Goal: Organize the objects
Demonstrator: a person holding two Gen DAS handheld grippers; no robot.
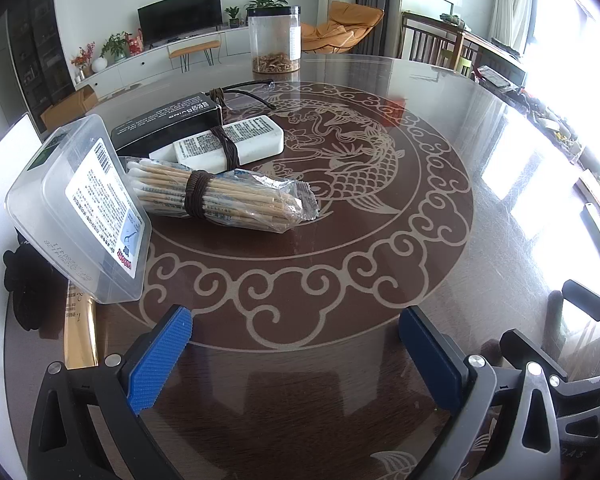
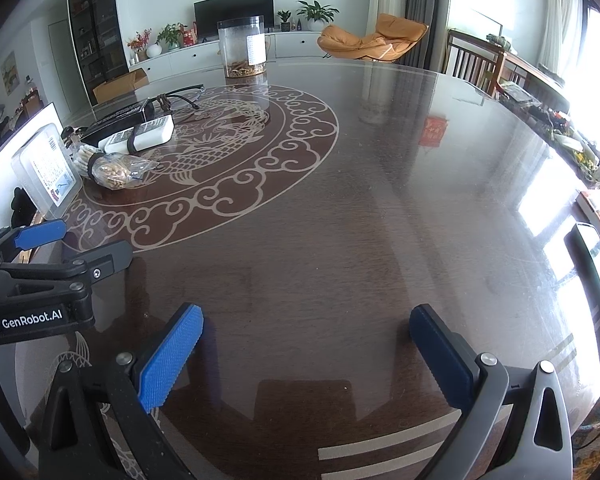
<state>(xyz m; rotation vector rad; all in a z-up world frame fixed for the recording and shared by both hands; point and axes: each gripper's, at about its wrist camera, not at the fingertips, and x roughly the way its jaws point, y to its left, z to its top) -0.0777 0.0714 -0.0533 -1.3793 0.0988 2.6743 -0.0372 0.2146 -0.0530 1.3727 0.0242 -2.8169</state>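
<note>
A bag of cotton swabs bound with brown cord lies on the dark round table. Behind it lie a white box tied with cord and a black box. A clear plastic box with a white label leans tilted at the left. My left gripper is open and empty, low over the table in front of these things. My right gripper is open and empty over bare table to the right. The swabs, white box and clear box show far left in the right wrist view, with the left gripper below them.
A tall clear jar with brown bits at the bottom stands at the table's far side, also in the right wrist view. Black glasses lie behind the boxes. Wooden chairs and a cluttered sideboard stand at the right.
</note>
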